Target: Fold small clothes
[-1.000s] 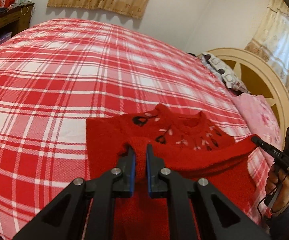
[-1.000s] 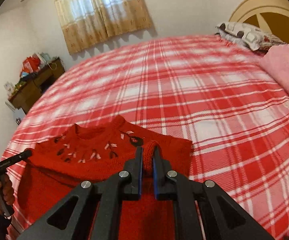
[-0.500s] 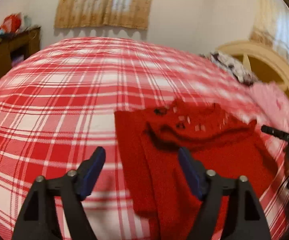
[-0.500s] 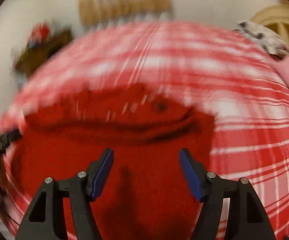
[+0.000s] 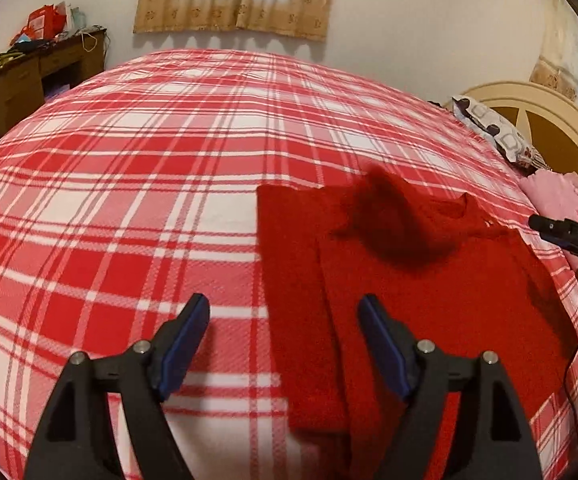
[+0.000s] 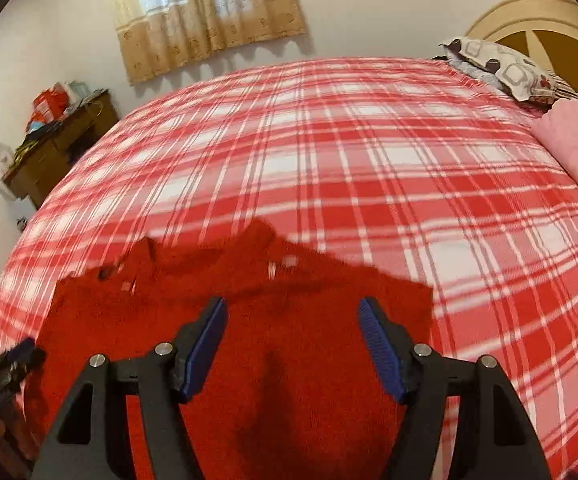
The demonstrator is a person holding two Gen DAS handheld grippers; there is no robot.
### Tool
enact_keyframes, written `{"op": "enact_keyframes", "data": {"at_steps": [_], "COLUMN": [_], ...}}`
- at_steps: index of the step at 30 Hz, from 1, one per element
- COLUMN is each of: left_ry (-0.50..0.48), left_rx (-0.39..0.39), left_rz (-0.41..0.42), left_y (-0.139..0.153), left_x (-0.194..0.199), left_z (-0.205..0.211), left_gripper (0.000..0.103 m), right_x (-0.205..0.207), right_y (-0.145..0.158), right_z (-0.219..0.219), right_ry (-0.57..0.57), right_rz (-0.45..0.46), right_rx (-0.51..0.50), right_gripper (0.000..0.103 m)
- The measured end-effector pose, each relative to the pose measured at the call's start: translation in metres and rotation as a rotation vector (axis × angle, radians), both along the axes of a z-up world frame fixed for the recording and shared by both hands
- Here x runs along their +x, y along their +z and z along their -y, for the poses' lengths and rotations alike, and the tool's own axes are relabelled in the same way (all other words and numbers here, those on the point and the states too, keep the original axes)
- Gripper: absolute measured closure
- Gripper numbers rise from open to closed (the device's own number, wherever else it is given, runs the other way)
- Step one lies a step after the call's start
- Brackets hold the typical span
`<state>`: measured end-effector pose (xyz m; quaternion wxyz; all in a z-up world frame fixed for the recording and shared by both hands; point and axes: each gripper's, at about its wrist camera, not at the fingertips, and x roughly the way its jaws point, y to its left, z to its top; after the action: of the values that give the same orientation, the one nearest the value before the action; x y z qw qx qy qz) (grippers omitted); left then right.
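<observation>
Left wrist view shows the red sweater (image 5: 429,304) lying on the plaid bed (image 5: 149,184), with a floppy bit near the collar, maybe blurred, that could slide and spoil the fold. Both the left gripper (image 5: 285,340) and right gripper (image 6: 293,344) have just opened wide and hold nothing; the sweater lies under them, not squeezed.

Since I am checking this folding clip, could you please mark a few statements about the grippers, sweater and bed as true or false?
1. The left gripper grips the red knitted sweater. False: its jaws stand open and empty.
2. The right gripper is open. True.
3. The sweater lies on a red-and-white plaid bedspread. True.
4. The sweater hangs in the air. False: it rests on the bed.
5. A patterned pillow lies near the headboard. True.
</observation>
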<state>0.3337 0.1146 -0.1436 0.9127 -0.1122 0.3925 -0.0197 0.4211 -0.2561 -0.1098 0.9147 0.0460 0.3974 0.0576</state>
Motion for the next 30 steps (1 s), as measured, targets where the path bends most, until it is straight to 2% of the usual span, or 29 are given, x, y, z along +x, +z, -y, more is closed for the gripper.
{"op": "enact_keyframes", "data": {"at_steps": [6,9,13,15,17,19,21,22,24,28,30], "left_ry": [-0.014,-0.018,-0.024,-0.022,-0.025,-0.023,-0.027,-0.028,-0.027,-0.04,-0.038], "left_rx": [-0.035,-0.047,-0.067,-0.072,-0.076,-0.085,-0.085,-0.082,-0.054,0.045,0.046], "left_rz": [0.016,0.024,0.027,0.026,0.013,0.013,0.007,0.004,-0.007,-0.031,-0.028], "left_y": [-0.003,-0.007,-0.011,-0.012,-0.015,-0.016,-0.018,-0.019,-0.02,-0.022,-0.023], "left_x": [-0.028,-0.039,-0.045,-0.043,-0.042,-0.04,-0.041,-0.04,-0.04,-0.038,-0.039], "left_z": [-0.003,-0.005,-0.003,-0.004,-0.005,-0.005,-0.005,-0.004,0.0,0.015,0.014], "left_gripper": [0.024,0.021,0.017,0.017,0.014,0.014,0.011,0.011,0.01,0.006,0.006], "right_x": [-0.077,-0.102,-0.118,-0.123,-0.126,-0.127,-0.126,-0.126,-0.13,-0.138,-0.142], "right_y": [-0.007,-0.01,-0.022,-0.026,-0.028,-0.033,-0.04,-0.046,-0.058,-0.054,-0.046], "right_z": [0.02,0.039,0.056,0.056,0.05,0.046,0.044,0.043,0.048,0.045,0.042], "right_ry": [0.032,-0.004,-0.035,-0.027,-0.008,0.003,-0.015,-0.027,-0.041,-0.043,-0.061], "right_rz": [0.023,0.024,-0.029,-0.036,-0.038,-0.059,-0.09,-0.107,-0.122,-0.121,-0.104], "right_rx": [0.006,0.043,0.116,0.117,0.096,0.088,0.053,0.021,0.039,0.01,-0.013], "right_gripper": [0.035,0.035,0.035,0.044,0.062,0.072,0.075,0.08,0.081,0.081,0.08]}}
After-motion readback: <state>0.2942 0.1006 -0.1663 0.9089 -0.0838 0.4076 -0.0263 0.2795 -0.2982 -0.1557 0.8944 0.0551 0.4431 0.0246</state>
